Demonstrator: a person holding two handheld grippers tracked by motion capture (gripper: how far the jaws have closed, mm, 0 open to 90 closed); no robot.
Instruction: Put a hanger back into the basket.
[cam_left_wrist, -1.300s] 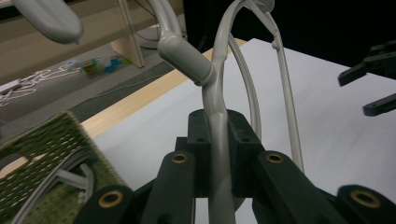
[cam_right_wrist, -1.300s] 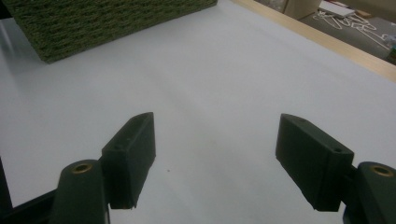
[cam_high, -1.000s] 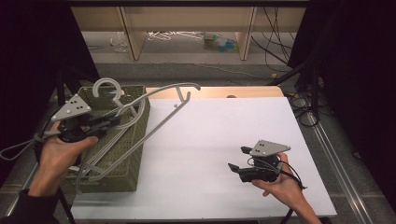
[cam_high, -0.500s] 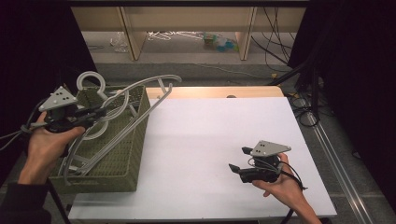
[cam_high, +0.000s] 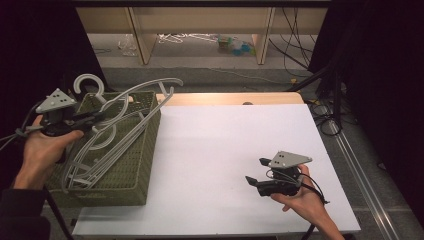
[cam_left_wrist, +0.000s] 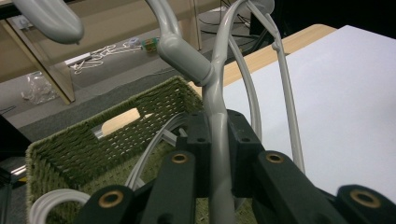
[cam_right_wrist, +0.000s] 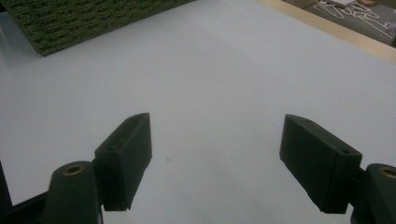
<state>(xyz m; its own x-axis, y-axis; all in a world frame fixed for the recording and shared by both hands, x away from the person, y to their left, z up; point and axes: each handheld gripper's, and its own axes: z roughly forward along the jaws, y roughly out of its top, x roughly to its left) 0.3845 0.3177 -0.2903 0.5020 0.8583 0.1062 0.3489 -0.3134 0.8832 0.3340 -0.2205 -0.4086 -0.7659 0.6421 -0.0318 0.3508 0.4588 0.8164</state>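
Observation:
A green woven basket stands at the table's left edge with several grey plastic hangers in it. My left gripper is shut on the neck of one grey hanger, holding it above the basket; its hook curls up behind the gripper. In the left gripper view the hanger runs up between the black jaws, over the basket. My right gripper rests in a hand near the table's front right, jaws wide apart over bare white table. In the right gripper view its pads hold nothing.
The white tabletop has a wooden strip along its far edge. Beyond it stand wooden shelf legs, with loose hangers and clutter on the floor. Cables hang off the table's right side. A basket corner lies ahead of the right gripper.
The left hand has drawn the held hanger leftward, over the basket. The right hand and its gripper have stayed put.

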